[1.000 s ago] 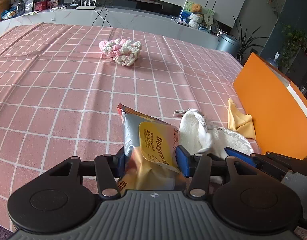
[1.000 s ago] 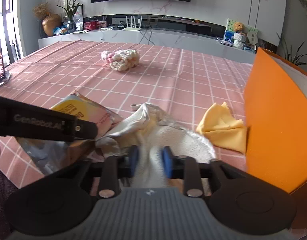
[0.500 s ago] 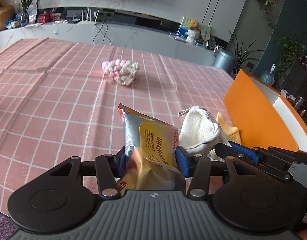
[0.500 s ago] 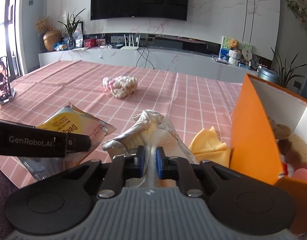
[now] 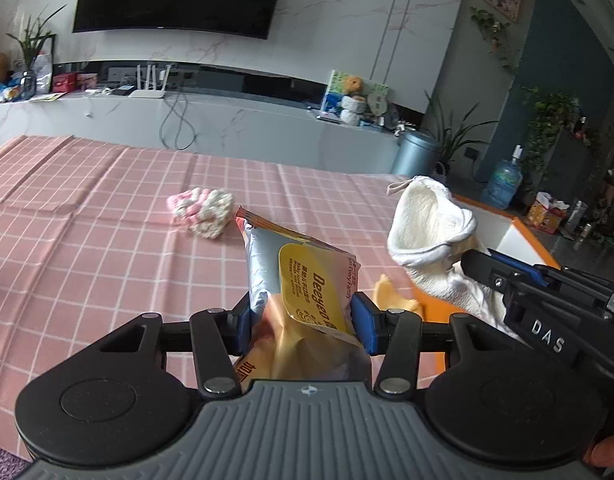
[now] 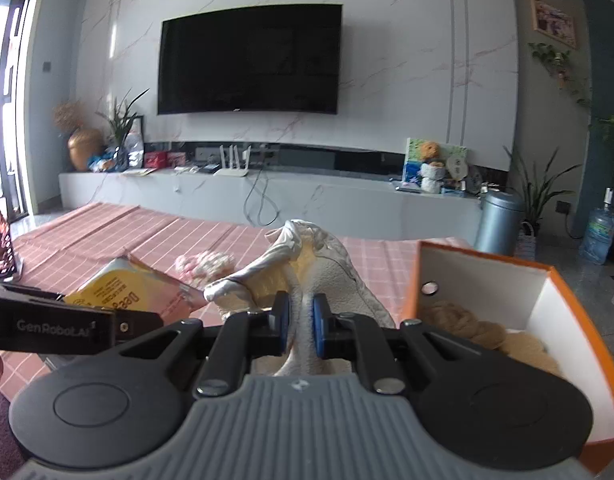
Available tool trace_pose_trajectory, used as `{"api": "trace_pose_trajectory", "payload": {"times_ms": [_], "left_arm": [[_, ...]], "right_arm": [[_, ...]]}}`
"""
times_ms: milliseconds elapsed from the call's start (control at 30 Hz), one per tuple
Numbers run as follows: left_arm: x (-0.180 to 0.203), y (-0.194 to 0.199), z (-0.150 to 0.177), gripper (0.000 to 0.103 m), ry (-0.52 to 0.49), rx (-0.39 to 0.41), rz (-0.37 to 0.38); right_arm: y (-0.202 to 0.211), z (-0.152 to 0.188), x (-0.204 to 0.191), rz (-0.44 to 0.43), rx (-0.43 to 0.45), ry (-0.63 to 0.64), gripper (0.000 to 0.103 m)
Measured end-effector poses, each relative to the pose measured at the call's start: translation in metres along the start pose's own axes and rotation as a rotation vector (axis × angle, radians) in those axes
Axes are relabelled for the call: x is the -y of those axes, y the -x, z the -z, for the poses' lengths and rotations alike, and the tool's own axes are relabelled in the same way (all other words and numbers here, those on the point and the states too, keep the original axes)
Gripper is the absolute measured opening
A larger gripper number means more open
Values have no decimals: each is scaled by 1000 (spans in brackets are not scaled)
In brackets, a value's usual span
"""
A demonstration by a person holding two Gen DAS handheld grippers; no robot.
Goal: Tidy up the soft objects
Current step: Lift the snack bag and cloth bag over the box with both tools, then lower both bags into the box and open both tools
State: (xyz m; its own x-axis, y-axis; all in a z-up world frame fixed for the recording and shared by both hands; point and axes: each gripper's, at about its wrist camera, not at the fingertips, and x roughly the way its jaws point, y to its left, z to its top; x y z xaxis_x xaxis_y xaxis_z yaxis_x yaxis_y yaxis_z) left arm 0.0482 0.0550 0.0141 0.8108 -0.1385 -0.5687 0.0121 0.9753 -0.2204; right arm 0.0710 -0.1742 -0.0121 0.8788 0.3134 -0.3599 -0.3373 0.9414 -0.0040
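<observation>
White cloth [image 6: 307,280] pinched in my right gripper [image 6: 301,330], held up off the table just left of the orange box [image 6: 563,288]; tan soft things [image 6: 487,330] lie inside the box. My left gripper [image 5: 305,326] is clamped on a snack pouch [image 5: 299,276], also lifted. Pink knit bundle [image 5: 201,216] sits far out on the pink checked cloth [image 5: 87,220]. Yellow rag [image 5: 391,300] lies by the box.
</observation>
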Motion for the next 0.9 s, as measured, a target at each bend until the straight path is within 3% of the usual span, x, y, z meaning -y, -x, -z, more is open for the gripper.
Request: {"api": "trace_pose_trajectory", "payload": {"times_ms": [267, 567, 767, 900], "left_arm": [[43, -8, -29, 57, -81, 41, 115], [118, -43, -55, 57, -252, 30, 288], [164, -84, -59, 57, -409, -77, 365], [188, -114, -57, 57, -506, -136, 355]], "right_arm": [[29, -23, 74, 77, 11, -80, 10], [40, -35, 167, 137, -73, -194, 10], [16, -28, 199, 166, -194, -166, 10], [-7, -21, 215, 166, -251, -119, 10]]}}
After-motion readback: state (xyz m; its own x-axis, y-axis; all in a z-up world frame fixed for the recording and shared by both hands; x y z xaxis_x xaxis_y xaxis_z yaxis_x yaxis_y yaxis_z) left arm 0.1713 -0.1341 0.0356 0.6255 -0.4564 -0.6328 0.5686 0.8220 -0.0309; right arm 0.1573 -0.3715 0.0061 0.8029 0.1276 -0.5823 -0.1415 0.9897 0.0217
